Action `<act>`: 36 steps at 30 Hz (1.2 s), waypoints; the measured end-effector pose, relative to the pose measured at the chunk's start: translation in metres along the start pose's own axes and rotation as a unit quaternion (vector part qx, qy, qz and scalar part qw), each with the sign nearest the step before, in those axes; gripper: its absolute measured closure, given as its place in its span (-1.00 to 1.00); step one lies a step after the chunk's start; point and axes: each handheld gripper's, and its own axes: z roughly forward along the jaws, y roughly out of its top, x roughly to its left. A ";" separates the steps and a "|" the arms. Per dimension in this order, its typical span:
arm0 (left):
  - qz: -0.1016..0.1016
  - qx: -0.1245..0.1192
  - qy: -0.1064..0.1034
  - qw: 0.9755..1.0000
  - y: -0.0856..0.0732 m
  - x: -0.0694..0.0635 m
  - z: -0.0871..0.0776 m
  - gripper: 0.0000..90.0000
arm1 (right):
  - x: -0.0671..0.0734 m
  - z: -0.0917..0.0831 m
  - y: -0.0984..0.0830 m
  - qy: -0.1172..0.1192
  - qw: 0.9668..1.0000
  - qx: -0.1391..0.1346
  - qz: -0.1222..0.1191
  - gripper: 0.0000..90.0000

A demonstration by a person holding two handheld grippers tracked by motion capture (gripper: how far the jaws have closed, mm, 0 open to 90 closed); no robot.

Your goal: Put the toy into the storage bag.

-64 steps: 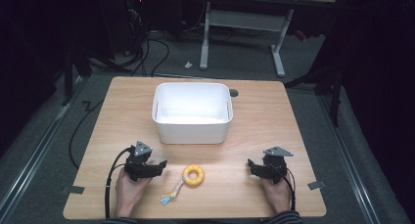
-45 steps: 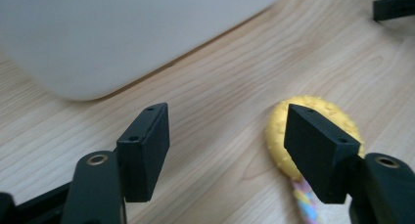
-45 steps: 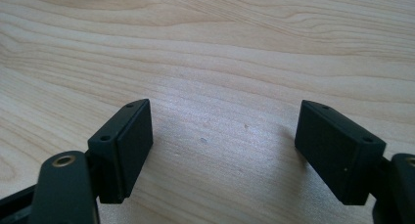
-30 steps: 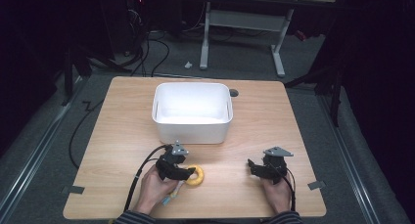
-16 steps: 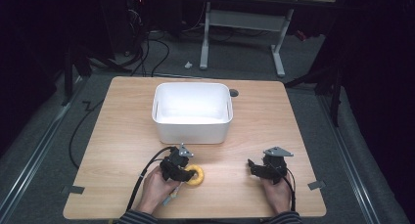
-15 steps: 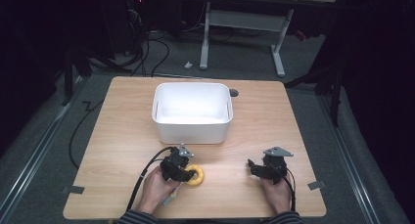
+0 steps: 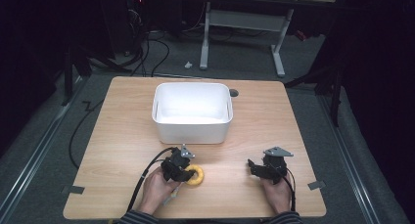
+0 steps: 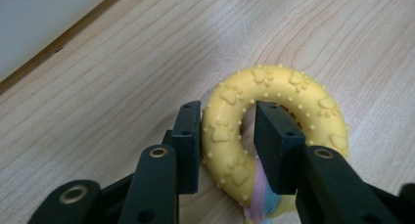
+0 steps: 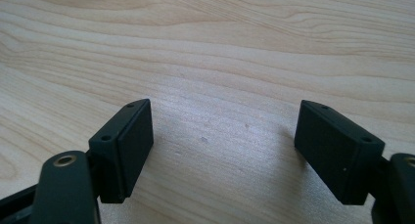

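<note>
One left claw (image 8: 227, 141) just closed onto yellow ring (image 8: 274, 131), rope tail cut off, right claw (image 9: 222, 150) wide.

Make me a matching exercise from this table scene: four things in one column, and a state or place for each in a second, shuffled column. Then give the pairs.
Things:
1. yellow ring toy
2. white tub
3. left claw
4. right claw

States or places:
A. jaws wide apart over bare wood
B. at the far middle of the table, nothing in it
C. lying flat on the wood, one side of it between two black jaws
D. jaws just closing, pressed on one side of the ring, one outside, one through the hole

Pairs: 1-C, 2-B, 3-D, 4-A
</note>
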 end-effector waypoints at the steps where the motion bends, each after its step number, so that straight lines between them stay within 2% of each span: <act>1: 0.000 0.001 -0.001 1.000 0.000 0.000 0.000 0.43 | 0.000 0.000 0.000 0.000 1.000 0.000 0.001 -0.50; 10: -0.010 -0.013 -0.010 1.000 -0.001 0.004 -0.009 0.50 | 0.000 0.000 0.000 0.001 1.000 0.000 0.000 -0.50; 14: -0.005 -0.010 -0.008 1.000 -0.002 0.005 -0.011 0.51 | 0.000 0.000 0.000 0.001 1.000 0.000 0.000 -0.50; 23: -0.016 -0.034 -0.015 0.999 -0.004 0.007 -0.025 0.51 | 0.000 0.000 0.000 0.001 1.000 0.000 0.000 -0.50; 29: -0.015 -0.036 -0.012 0.999 -0.005 0.010 -0.038 0.51 | 0.001 0.000 0.000 0.001 1.000 0.000 0.002 -0.50; 36: -0.018 -0.052 -0.006 0.998 -0.002 0.017 -0.063 0.52 | 0.001 0.000 0.000 0.001 1.000 0.001 0.002 -0.50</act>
